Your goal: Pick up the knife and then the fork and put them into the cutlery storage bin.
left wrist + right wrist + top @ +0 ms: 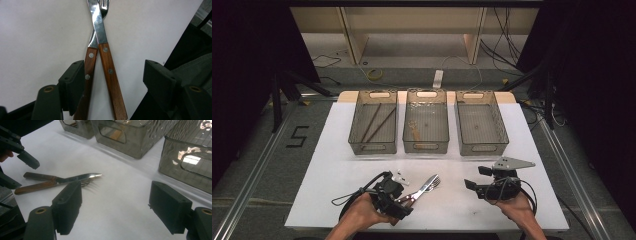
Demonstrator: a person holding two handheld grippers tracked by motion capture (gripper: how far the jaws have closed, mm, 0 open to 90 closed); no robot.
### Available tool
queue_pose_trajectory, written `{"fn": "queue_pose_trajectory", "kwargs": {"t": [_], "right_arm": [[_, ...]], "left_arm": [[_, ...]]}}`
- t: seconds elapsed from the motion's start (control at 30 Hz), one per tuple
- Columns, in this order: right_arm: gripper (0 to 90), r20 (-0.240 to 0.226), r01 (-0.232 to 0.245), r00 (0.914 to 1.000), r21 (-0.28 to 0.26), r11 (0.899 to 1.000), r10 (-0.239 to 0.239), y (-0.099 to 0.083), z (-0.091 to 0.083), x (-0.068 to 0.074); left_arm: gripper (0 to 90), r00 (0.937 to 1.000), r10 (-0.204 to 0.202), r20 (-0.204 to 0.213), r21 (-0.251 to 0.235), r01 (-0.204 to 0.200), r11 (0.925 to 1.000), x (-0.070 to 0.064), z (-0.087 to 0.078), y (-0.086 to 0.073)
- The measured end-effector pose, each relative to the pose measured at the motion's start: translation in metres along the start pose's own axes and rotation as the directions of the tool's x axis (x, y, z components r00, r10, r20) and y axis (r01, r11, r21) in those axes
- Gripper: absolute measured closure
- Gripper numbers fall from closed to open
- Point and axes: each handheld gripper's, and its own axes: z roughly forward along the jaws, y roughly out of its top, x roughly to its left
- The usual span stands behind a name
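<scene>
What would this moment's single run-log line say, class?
left gripper: open around knife and fork handles | right gripper: open, holding nothing | bins: three

I see a knife [100,27] and a fork [93,41] lying on the white table, near its front edge, a little left of the middle. Both have brown wooden handles with small metal rivets and shiny steel upper parts. They are crossed: the knife blade lies over the neck of the fork, and the two touch there. In the high view, their handles point toward 8 o'clock and the tips toward 2 o'clock. The knife handle [112,85] is flat on the table, and the fork handle [87,72] lies just beside it, spreading away.
</scene>
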Motion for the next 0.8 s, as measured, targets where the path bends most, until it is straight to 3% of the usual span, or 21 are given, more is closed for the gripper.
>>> {"fn": "queue_pose_trajectory", "kwargs": {"t": [0.3, 0.57, 0.8], "right_arm": [[26.9, -0.007, 0.013, 0.9999, 0.014, 1.0, -0.013, 0.0, 0.001, 0.002], [26.9, -0.012, 0.016, 0.9998, 0.019, 1.0, -0.016, 0.001, 0.002, 0.003], [26.9, -0.016, 0.016, 0.9997, 0.018, 1.0, -0.015, 0.001, 0.002, 0.004]], "left_arm": [[44.9, 0.9996, 0.012, 0.024, 0.045, -0.013, 0.9989, -0.003, 0.004, -0.003], [54.9, 0.9987, 0.05, -0.001, 0.081, -0.05, 0.9954, -0.008, 0.008, -0.004], [60.4, 0.9982, 0.055, -0.023, 0.124, -0.051, 0.9909, -0.008, 0.018, -0.003]]}}
